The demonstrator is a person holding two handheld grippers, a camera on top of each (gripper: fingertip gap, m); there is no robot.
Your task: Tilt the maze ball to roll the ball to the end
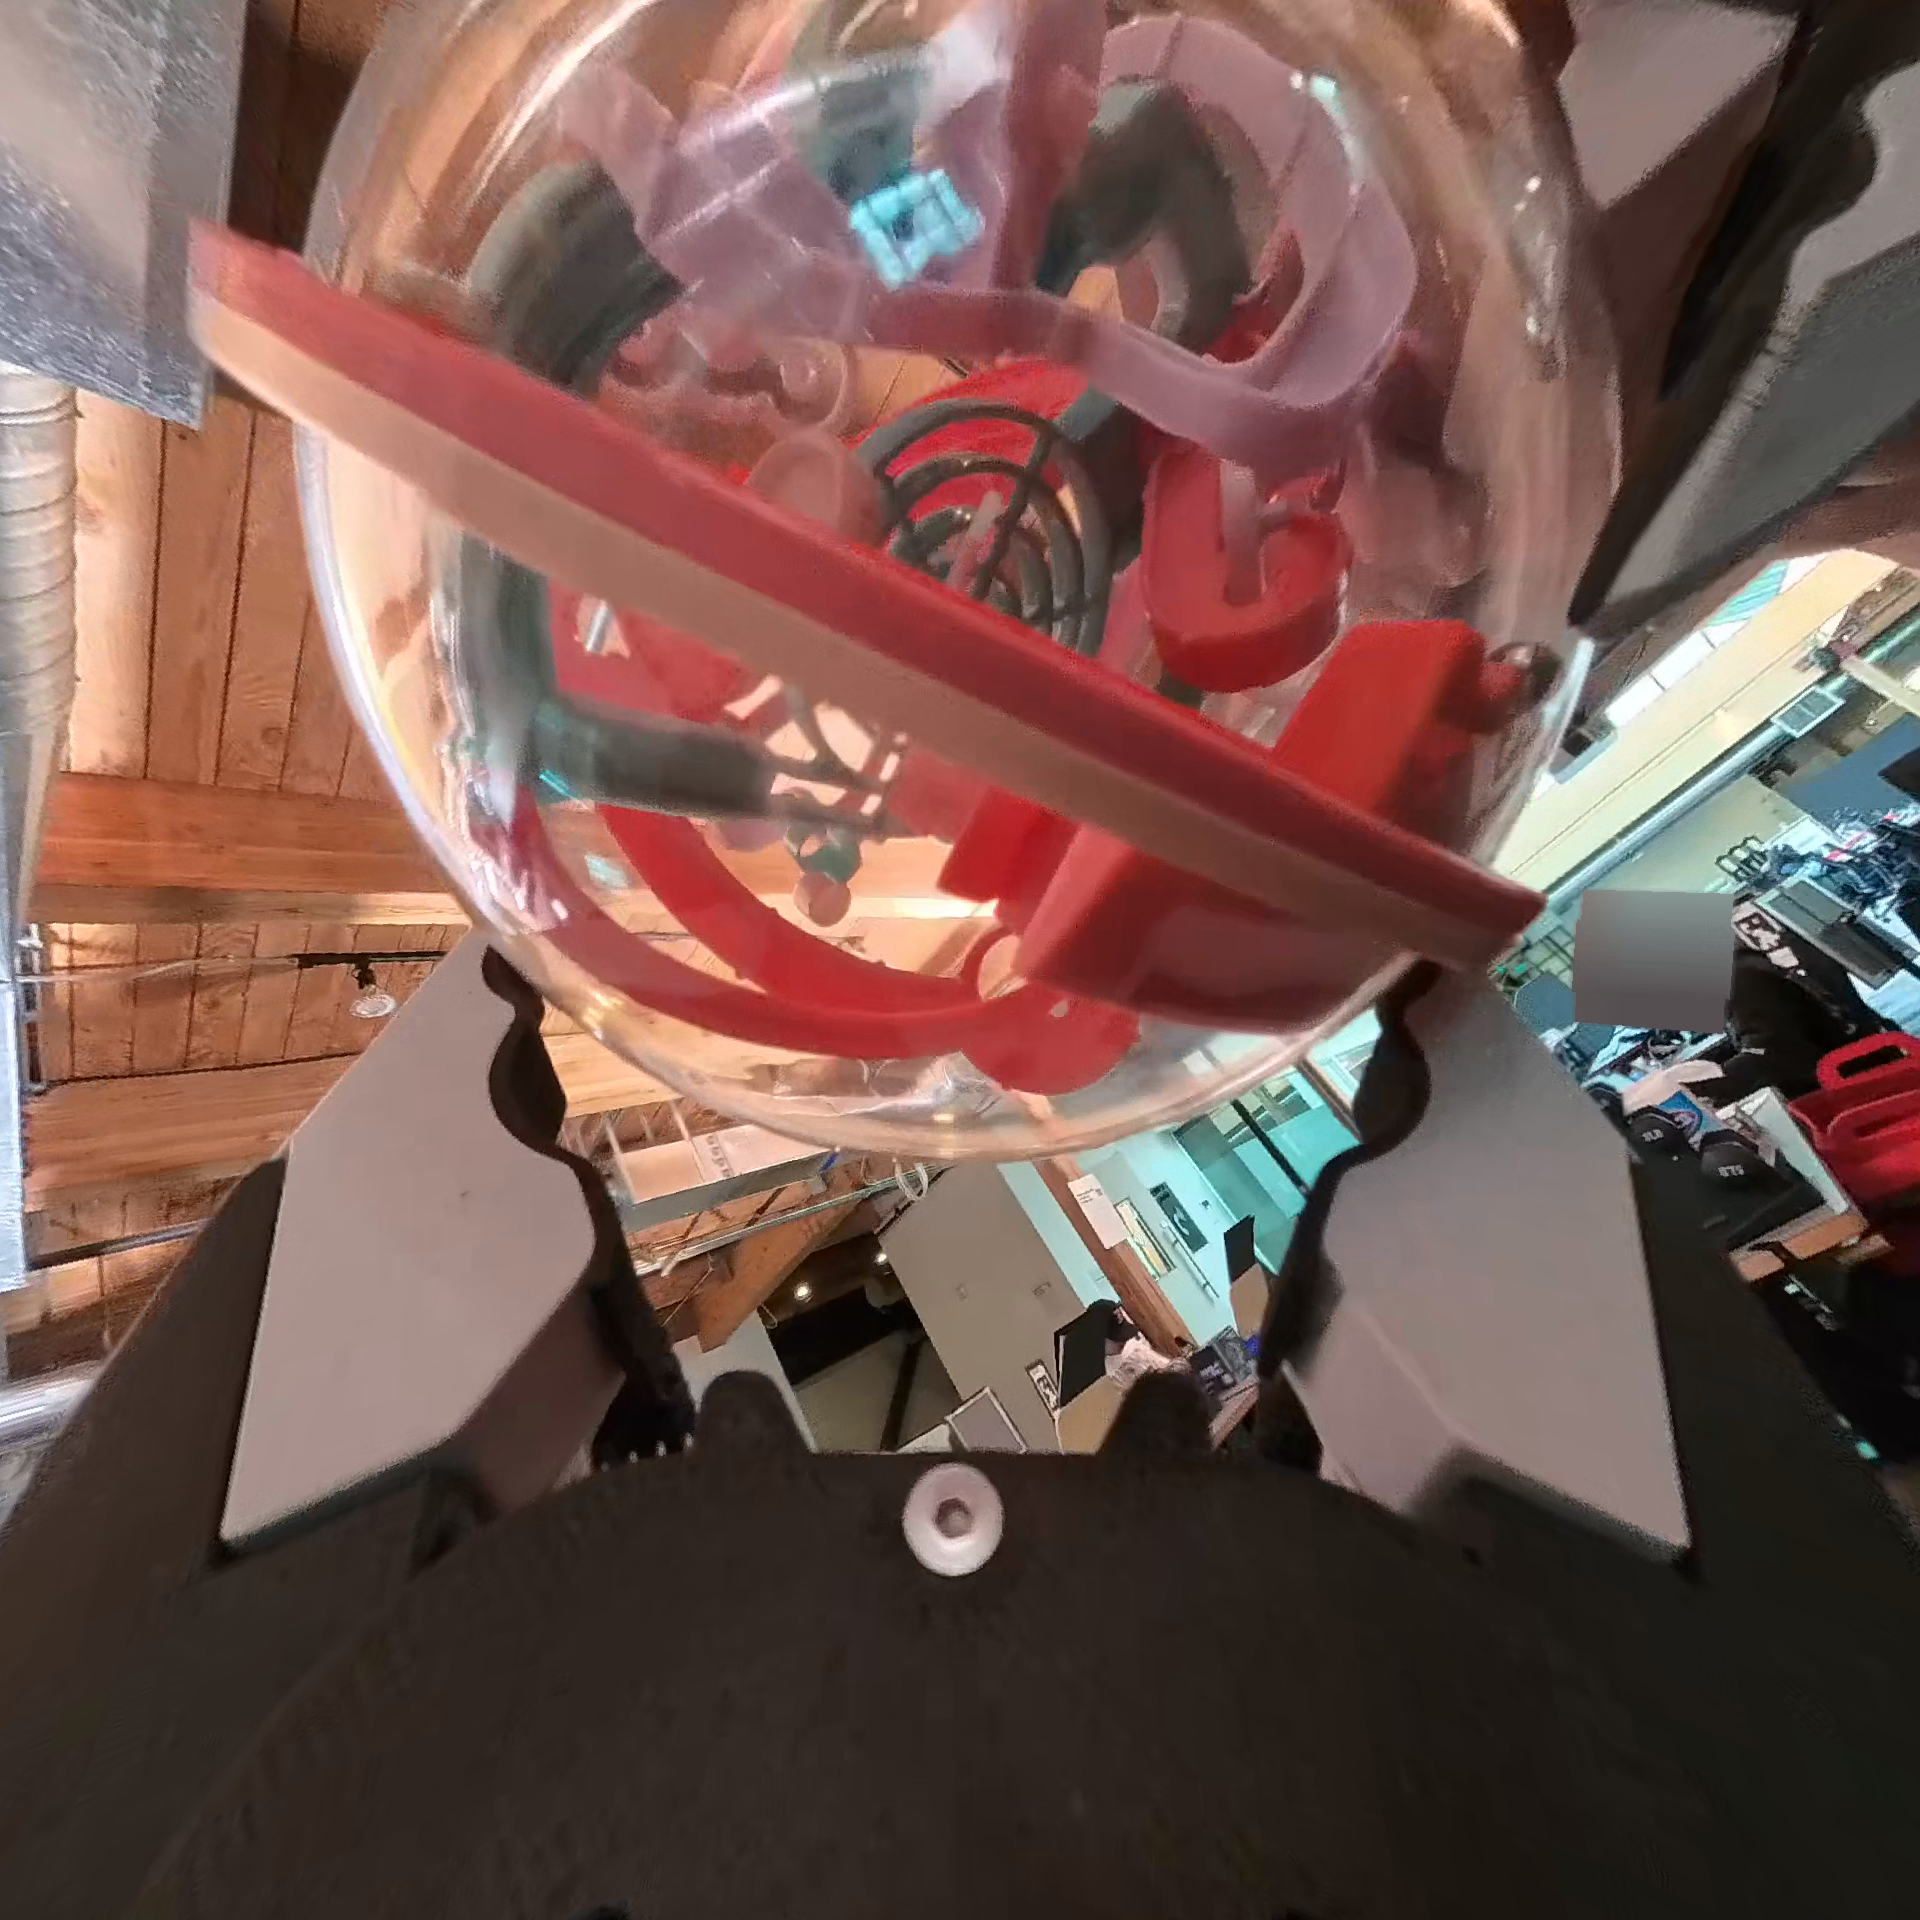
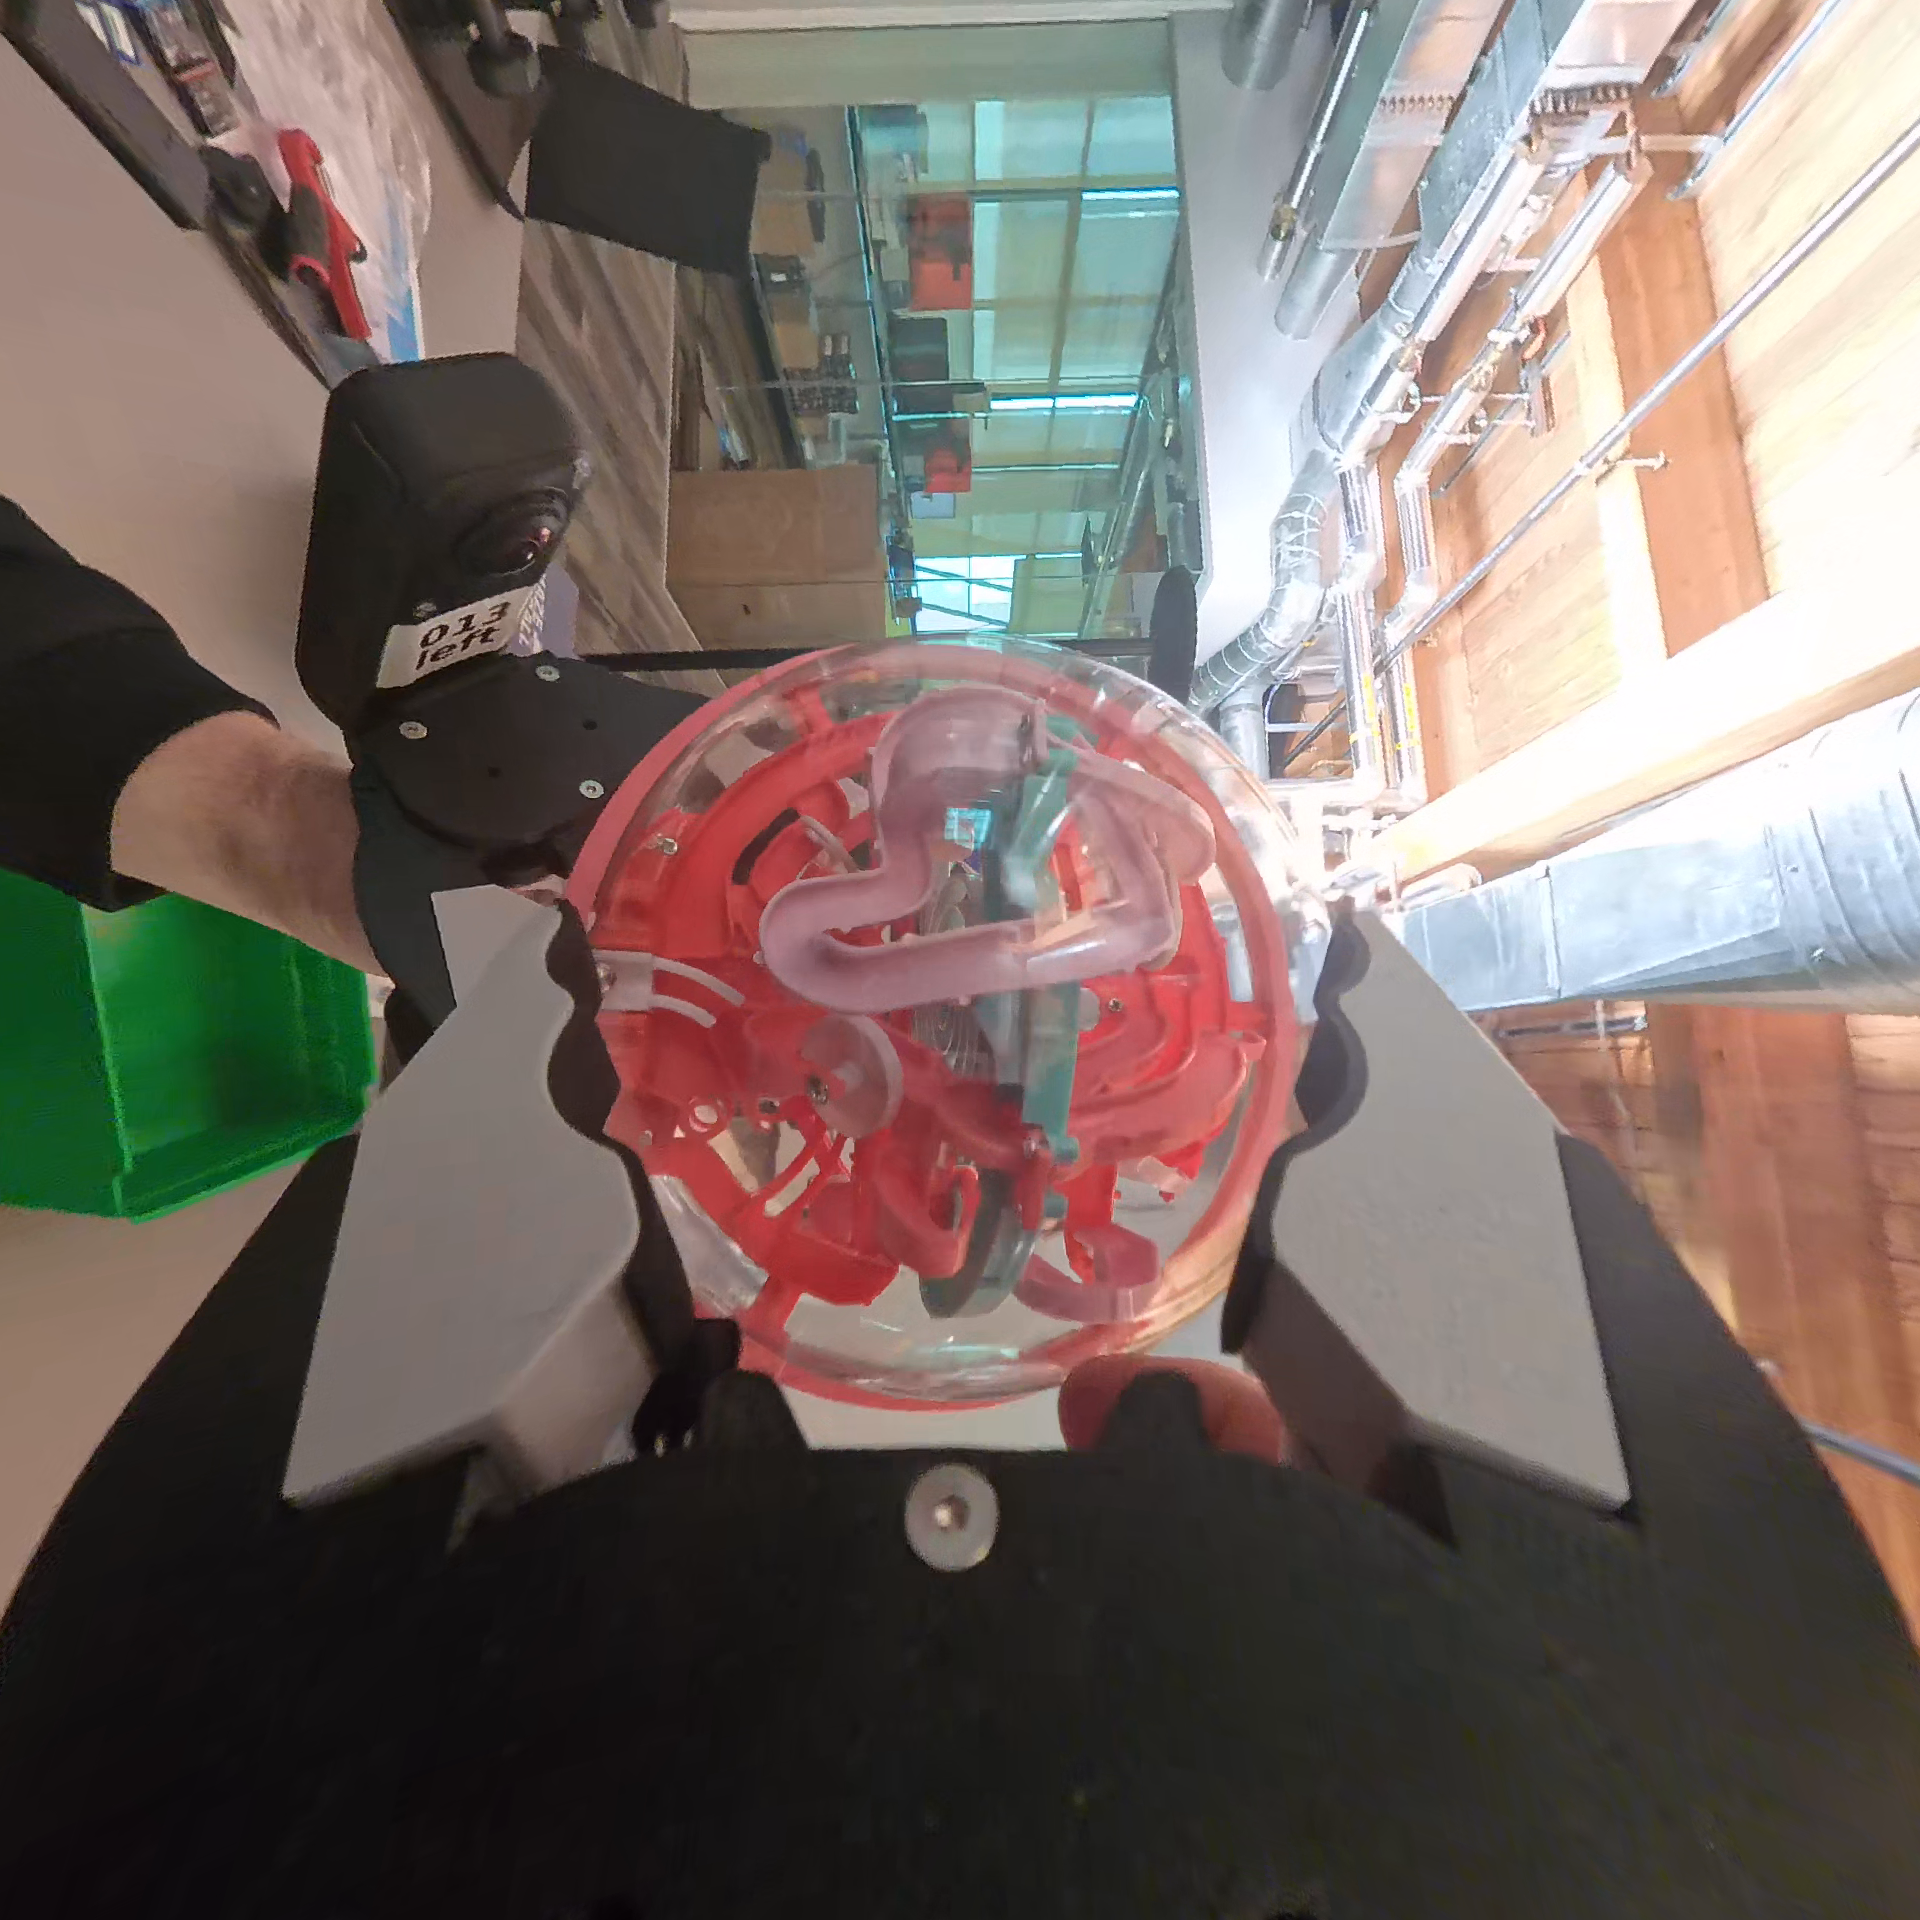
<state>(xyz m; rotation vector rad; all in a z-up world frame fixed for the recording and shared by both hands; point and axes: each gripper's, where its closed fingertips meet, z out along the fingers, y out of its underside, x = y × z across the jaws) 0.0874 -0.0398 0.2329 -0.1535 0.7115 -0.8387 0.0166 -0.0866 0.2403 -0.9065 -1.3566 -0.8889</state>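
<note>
Both views are bright, lit by daylight from windows point(image 2: 1039, 312) and warm ceiling light. Strong fisheye bends the edges. The left view is motion-blurred, the maze ball point(image 1: 935, 582) smeared with glare; the right view is sharper.

Two wrist cams, both rolled sideways, close on the maze ball point(image 1: 935, 582).
Left looks up toward wooden ceiling point(image 1: 208, 623); right sees ball point(image 2: 935, 1018), left gripper point(image 2: 499, 894), ducts point(image 2: 1662, 914). Shared: ball.
</note>
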